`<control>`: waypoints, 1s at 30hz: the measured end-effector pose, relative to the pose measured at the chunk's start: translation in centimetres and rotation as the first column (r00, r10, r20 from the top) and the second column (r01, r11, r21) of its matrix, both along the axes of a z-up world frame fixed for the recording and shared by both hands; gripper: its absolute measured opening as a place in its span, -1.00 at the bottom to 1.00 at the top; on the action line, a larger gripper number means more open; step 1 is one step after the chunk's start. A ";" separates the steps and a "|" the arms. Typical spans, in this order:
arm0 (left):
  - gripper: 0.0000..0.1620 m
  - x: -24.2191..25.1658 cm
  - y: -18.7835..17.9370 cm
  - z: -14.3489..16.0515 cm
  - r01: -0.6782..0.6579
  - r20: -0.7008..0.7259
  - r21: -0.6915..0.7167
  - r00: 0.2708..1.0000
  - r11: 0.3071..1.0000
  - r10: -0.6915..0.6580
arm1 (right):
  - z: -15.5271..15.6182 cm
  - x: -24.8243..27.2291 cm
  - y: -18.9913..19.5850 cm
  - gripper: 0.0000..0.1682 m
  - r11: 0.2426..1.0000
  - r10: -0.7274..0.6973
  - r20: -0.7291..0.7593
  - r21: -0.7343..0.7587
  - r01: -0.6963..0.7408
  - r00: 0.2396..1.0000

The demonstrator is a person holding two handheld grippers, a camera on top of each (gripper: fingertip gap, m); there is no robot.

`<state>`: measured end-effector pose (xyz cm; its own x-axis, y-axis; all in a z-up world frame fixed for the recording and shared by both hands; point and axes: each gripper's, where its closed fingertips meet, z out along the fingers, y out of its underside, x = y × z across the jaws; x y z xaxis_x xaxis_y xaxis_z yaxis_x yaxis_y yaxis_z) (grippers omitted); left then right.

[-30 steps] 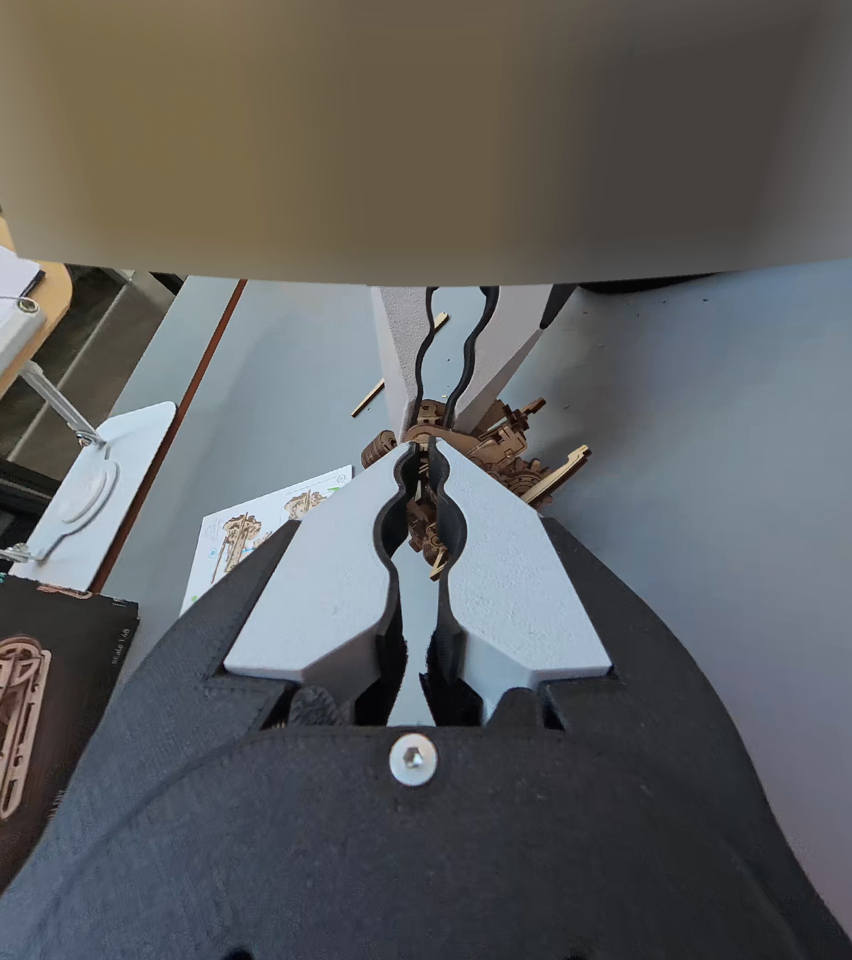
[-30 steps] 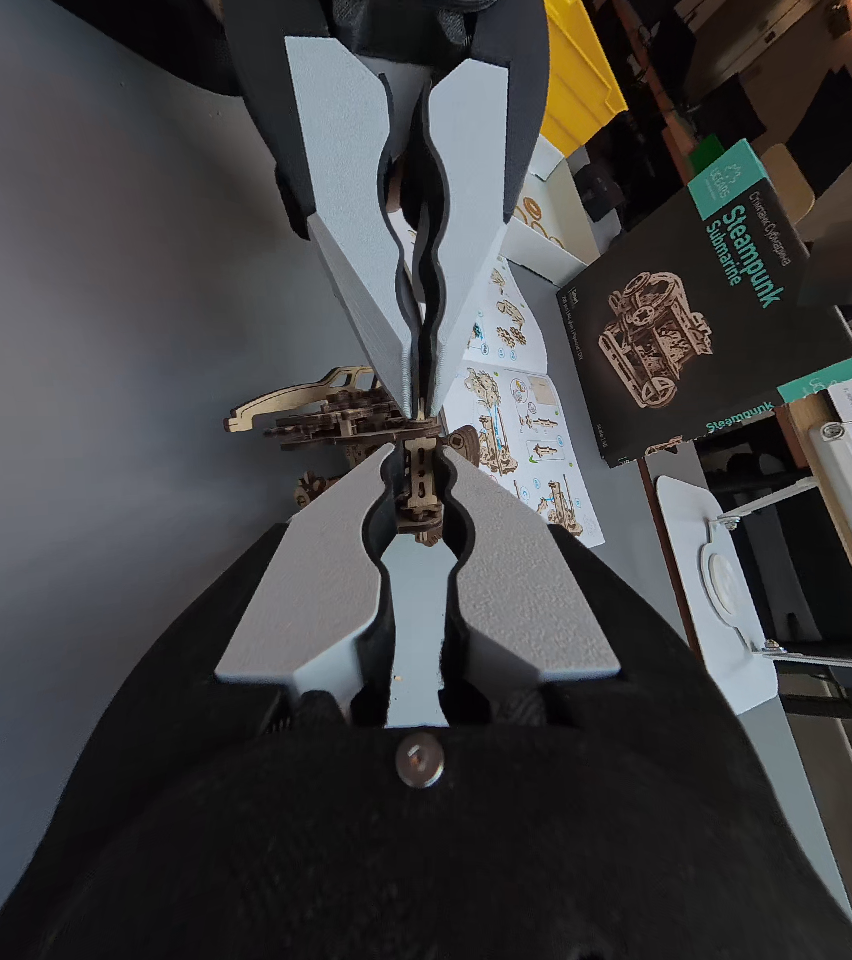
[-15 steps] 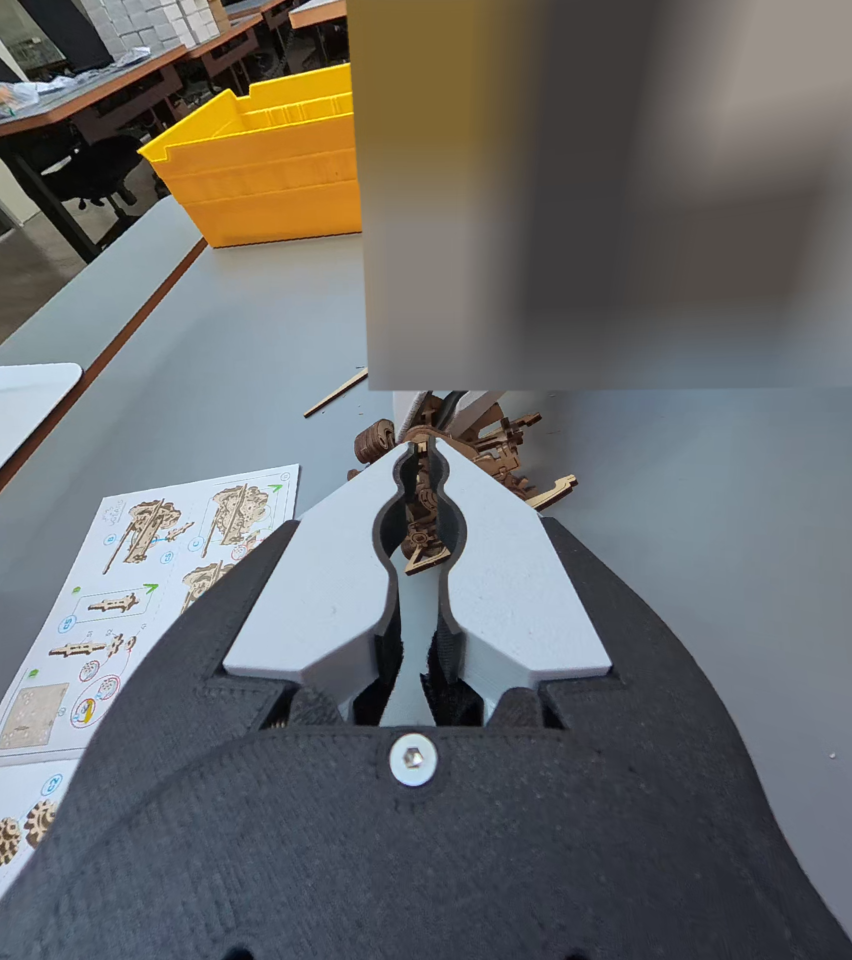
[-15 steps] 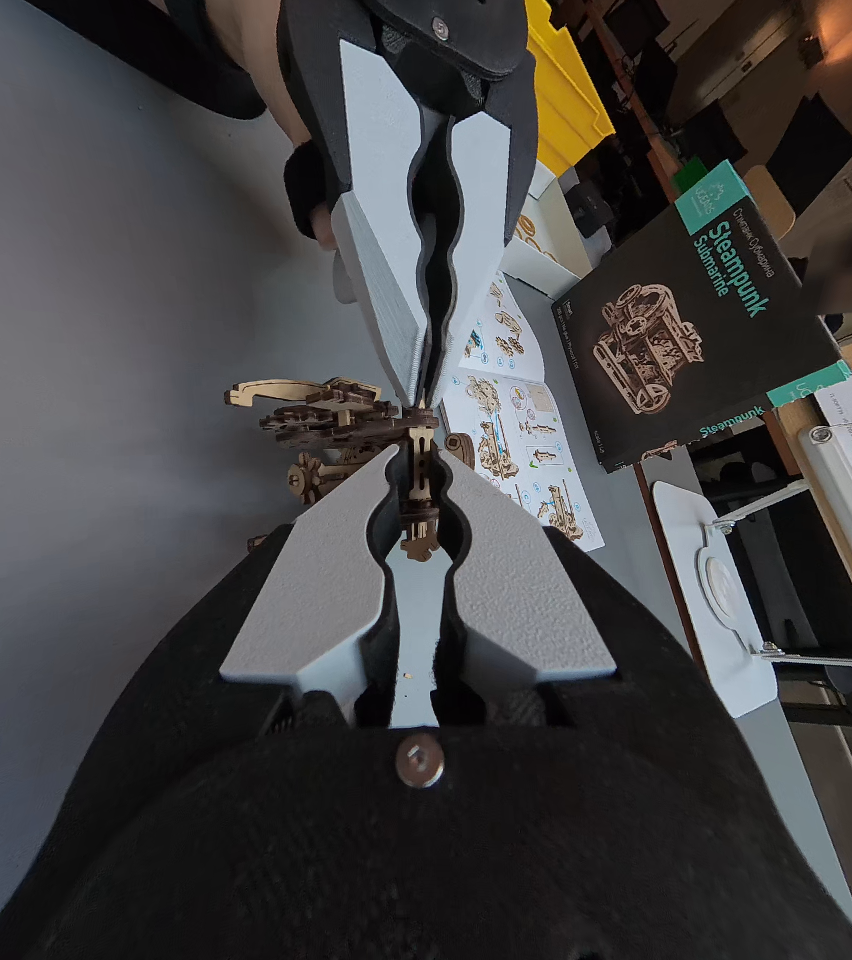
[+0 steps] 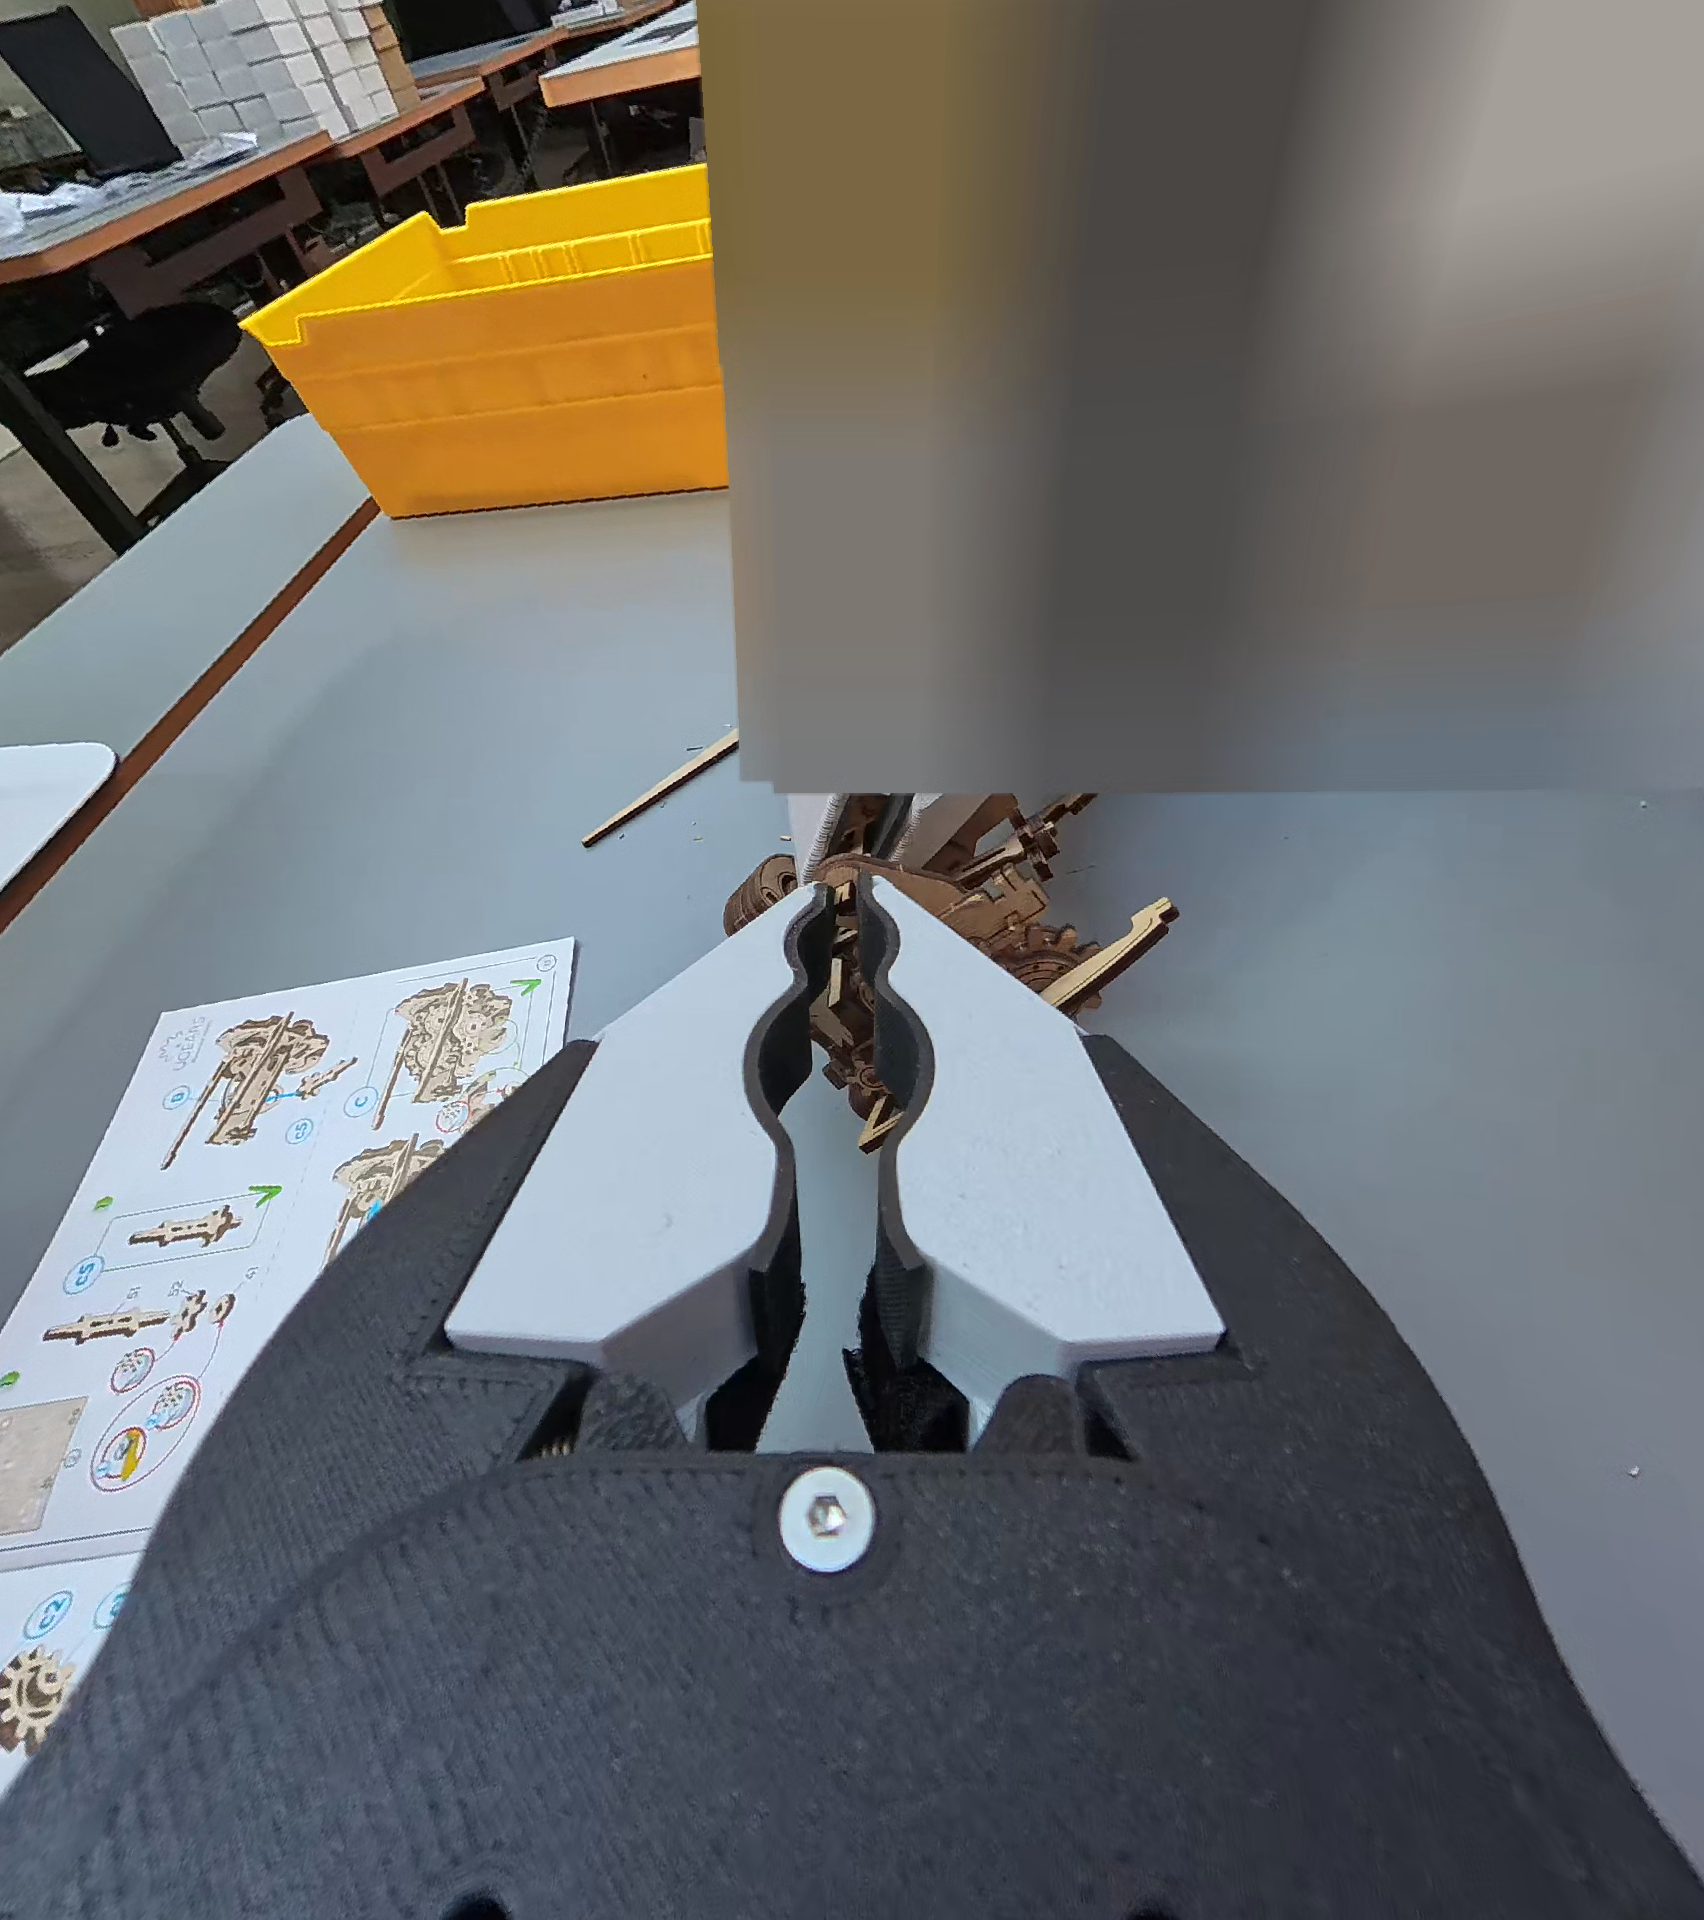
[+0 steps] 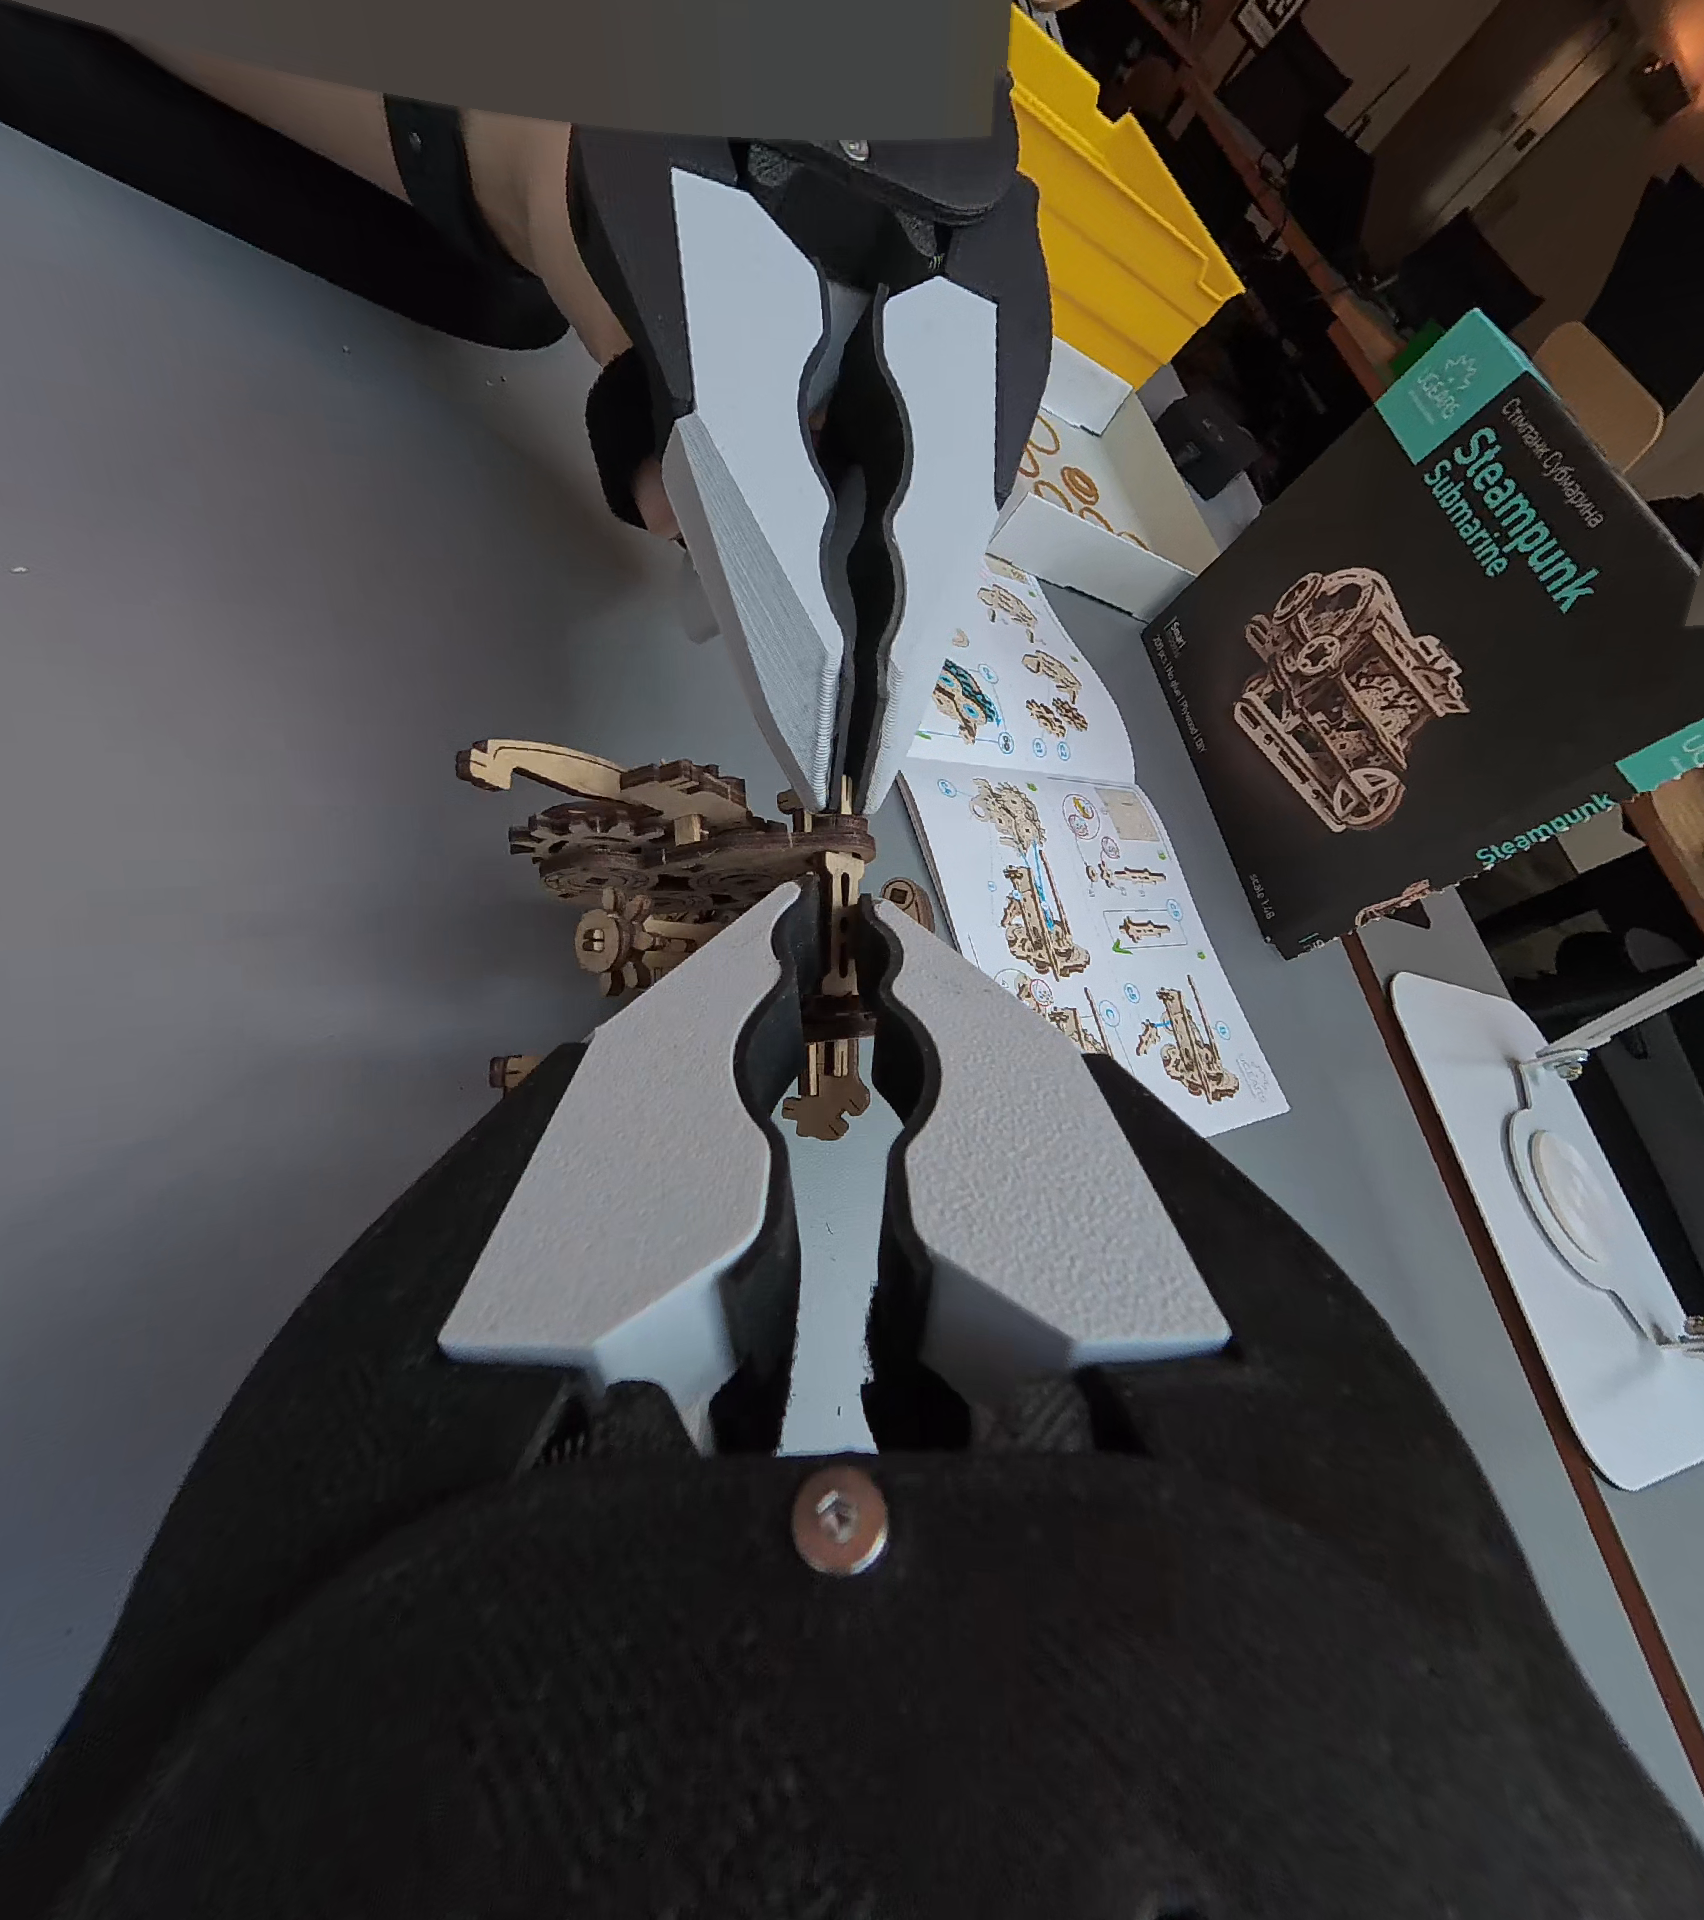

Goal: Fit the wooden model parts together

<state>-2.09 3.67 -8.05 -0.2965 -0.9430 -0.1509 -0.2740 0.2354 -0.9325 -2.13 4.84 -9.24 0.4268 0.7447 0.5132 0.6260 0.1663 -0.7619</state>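
A half-built wooden model (image 6: 640, 831) of gears and laser-cut plates lies on the grey table; it also shows in the left wrist view (image 5: 1014, 914). My right gripper (image 6: 835, 904) is shut on a pale wooden axle (image 6: 835, 966) with a small gear at its near end; the axle enters the model's dark plate. My left gripper (image 6: 846, 800) comes in from above, opposite the right, and is shut on the edge of that dark plate. In the left wrist view, my left gripper (image 5: 840, 899) pinches the model, and the right gripper's tips (image 5: 863, 821) show just beyond, mostly hidden.
An instruction sheet (image 5: 235, 1195) lies left of the model. A yellow bin (image 5: 515, 353) stands at the back. A black model box (image 6: 1450, 665), a white box of wooden rings (image 6: 1087, 488) and a white stand base (image 6: 1554, 1226) sit near the table edge. A loose wooden stick (image 5: 661, 790) lies nearby. Less than 4 cm separates the two grippers' tips.
The left wrist view has tilted up, bringing the yellow bin and far tables into view. The left gripper has drawn back and stands more upright over the model. Both grippers stay shut.
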 end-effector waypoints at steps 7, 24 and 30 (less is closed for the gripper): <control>-0.98 -0.4 -0.7 0.0 0.052 0.001 0.023 0.999 0.998 -0.052 | 0.3 -0.5 -0.7 -0.98 0.999 0.042 -0.035 -0.002 -0.042 0.999; -0.98 -0.4 -0.9 -0.7 -0.019 0.017 -0.026 1.000 0.999 0.019 | 0.1 -0.6 -0.9 -0.99 1.000 0.007 -0.069 -0.025 -0.009 0.998; -0.99 -0.3 -0.9 -0.8 -0.034 0.028 -0.020 0.999 0.999 0.034 | -0.1 -0.7 -1.0 -1.00 0.999 0.004 -0.070 -0.045 -0.007 0.998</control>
<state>-2.36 2.73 -8.85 -0.2602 -0.9553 -0.1404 -0.2546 0.2082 -0.9444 -2.80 3.79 -9.30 0.4563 0.7691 0.4476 0.5697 0.1339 -0.8109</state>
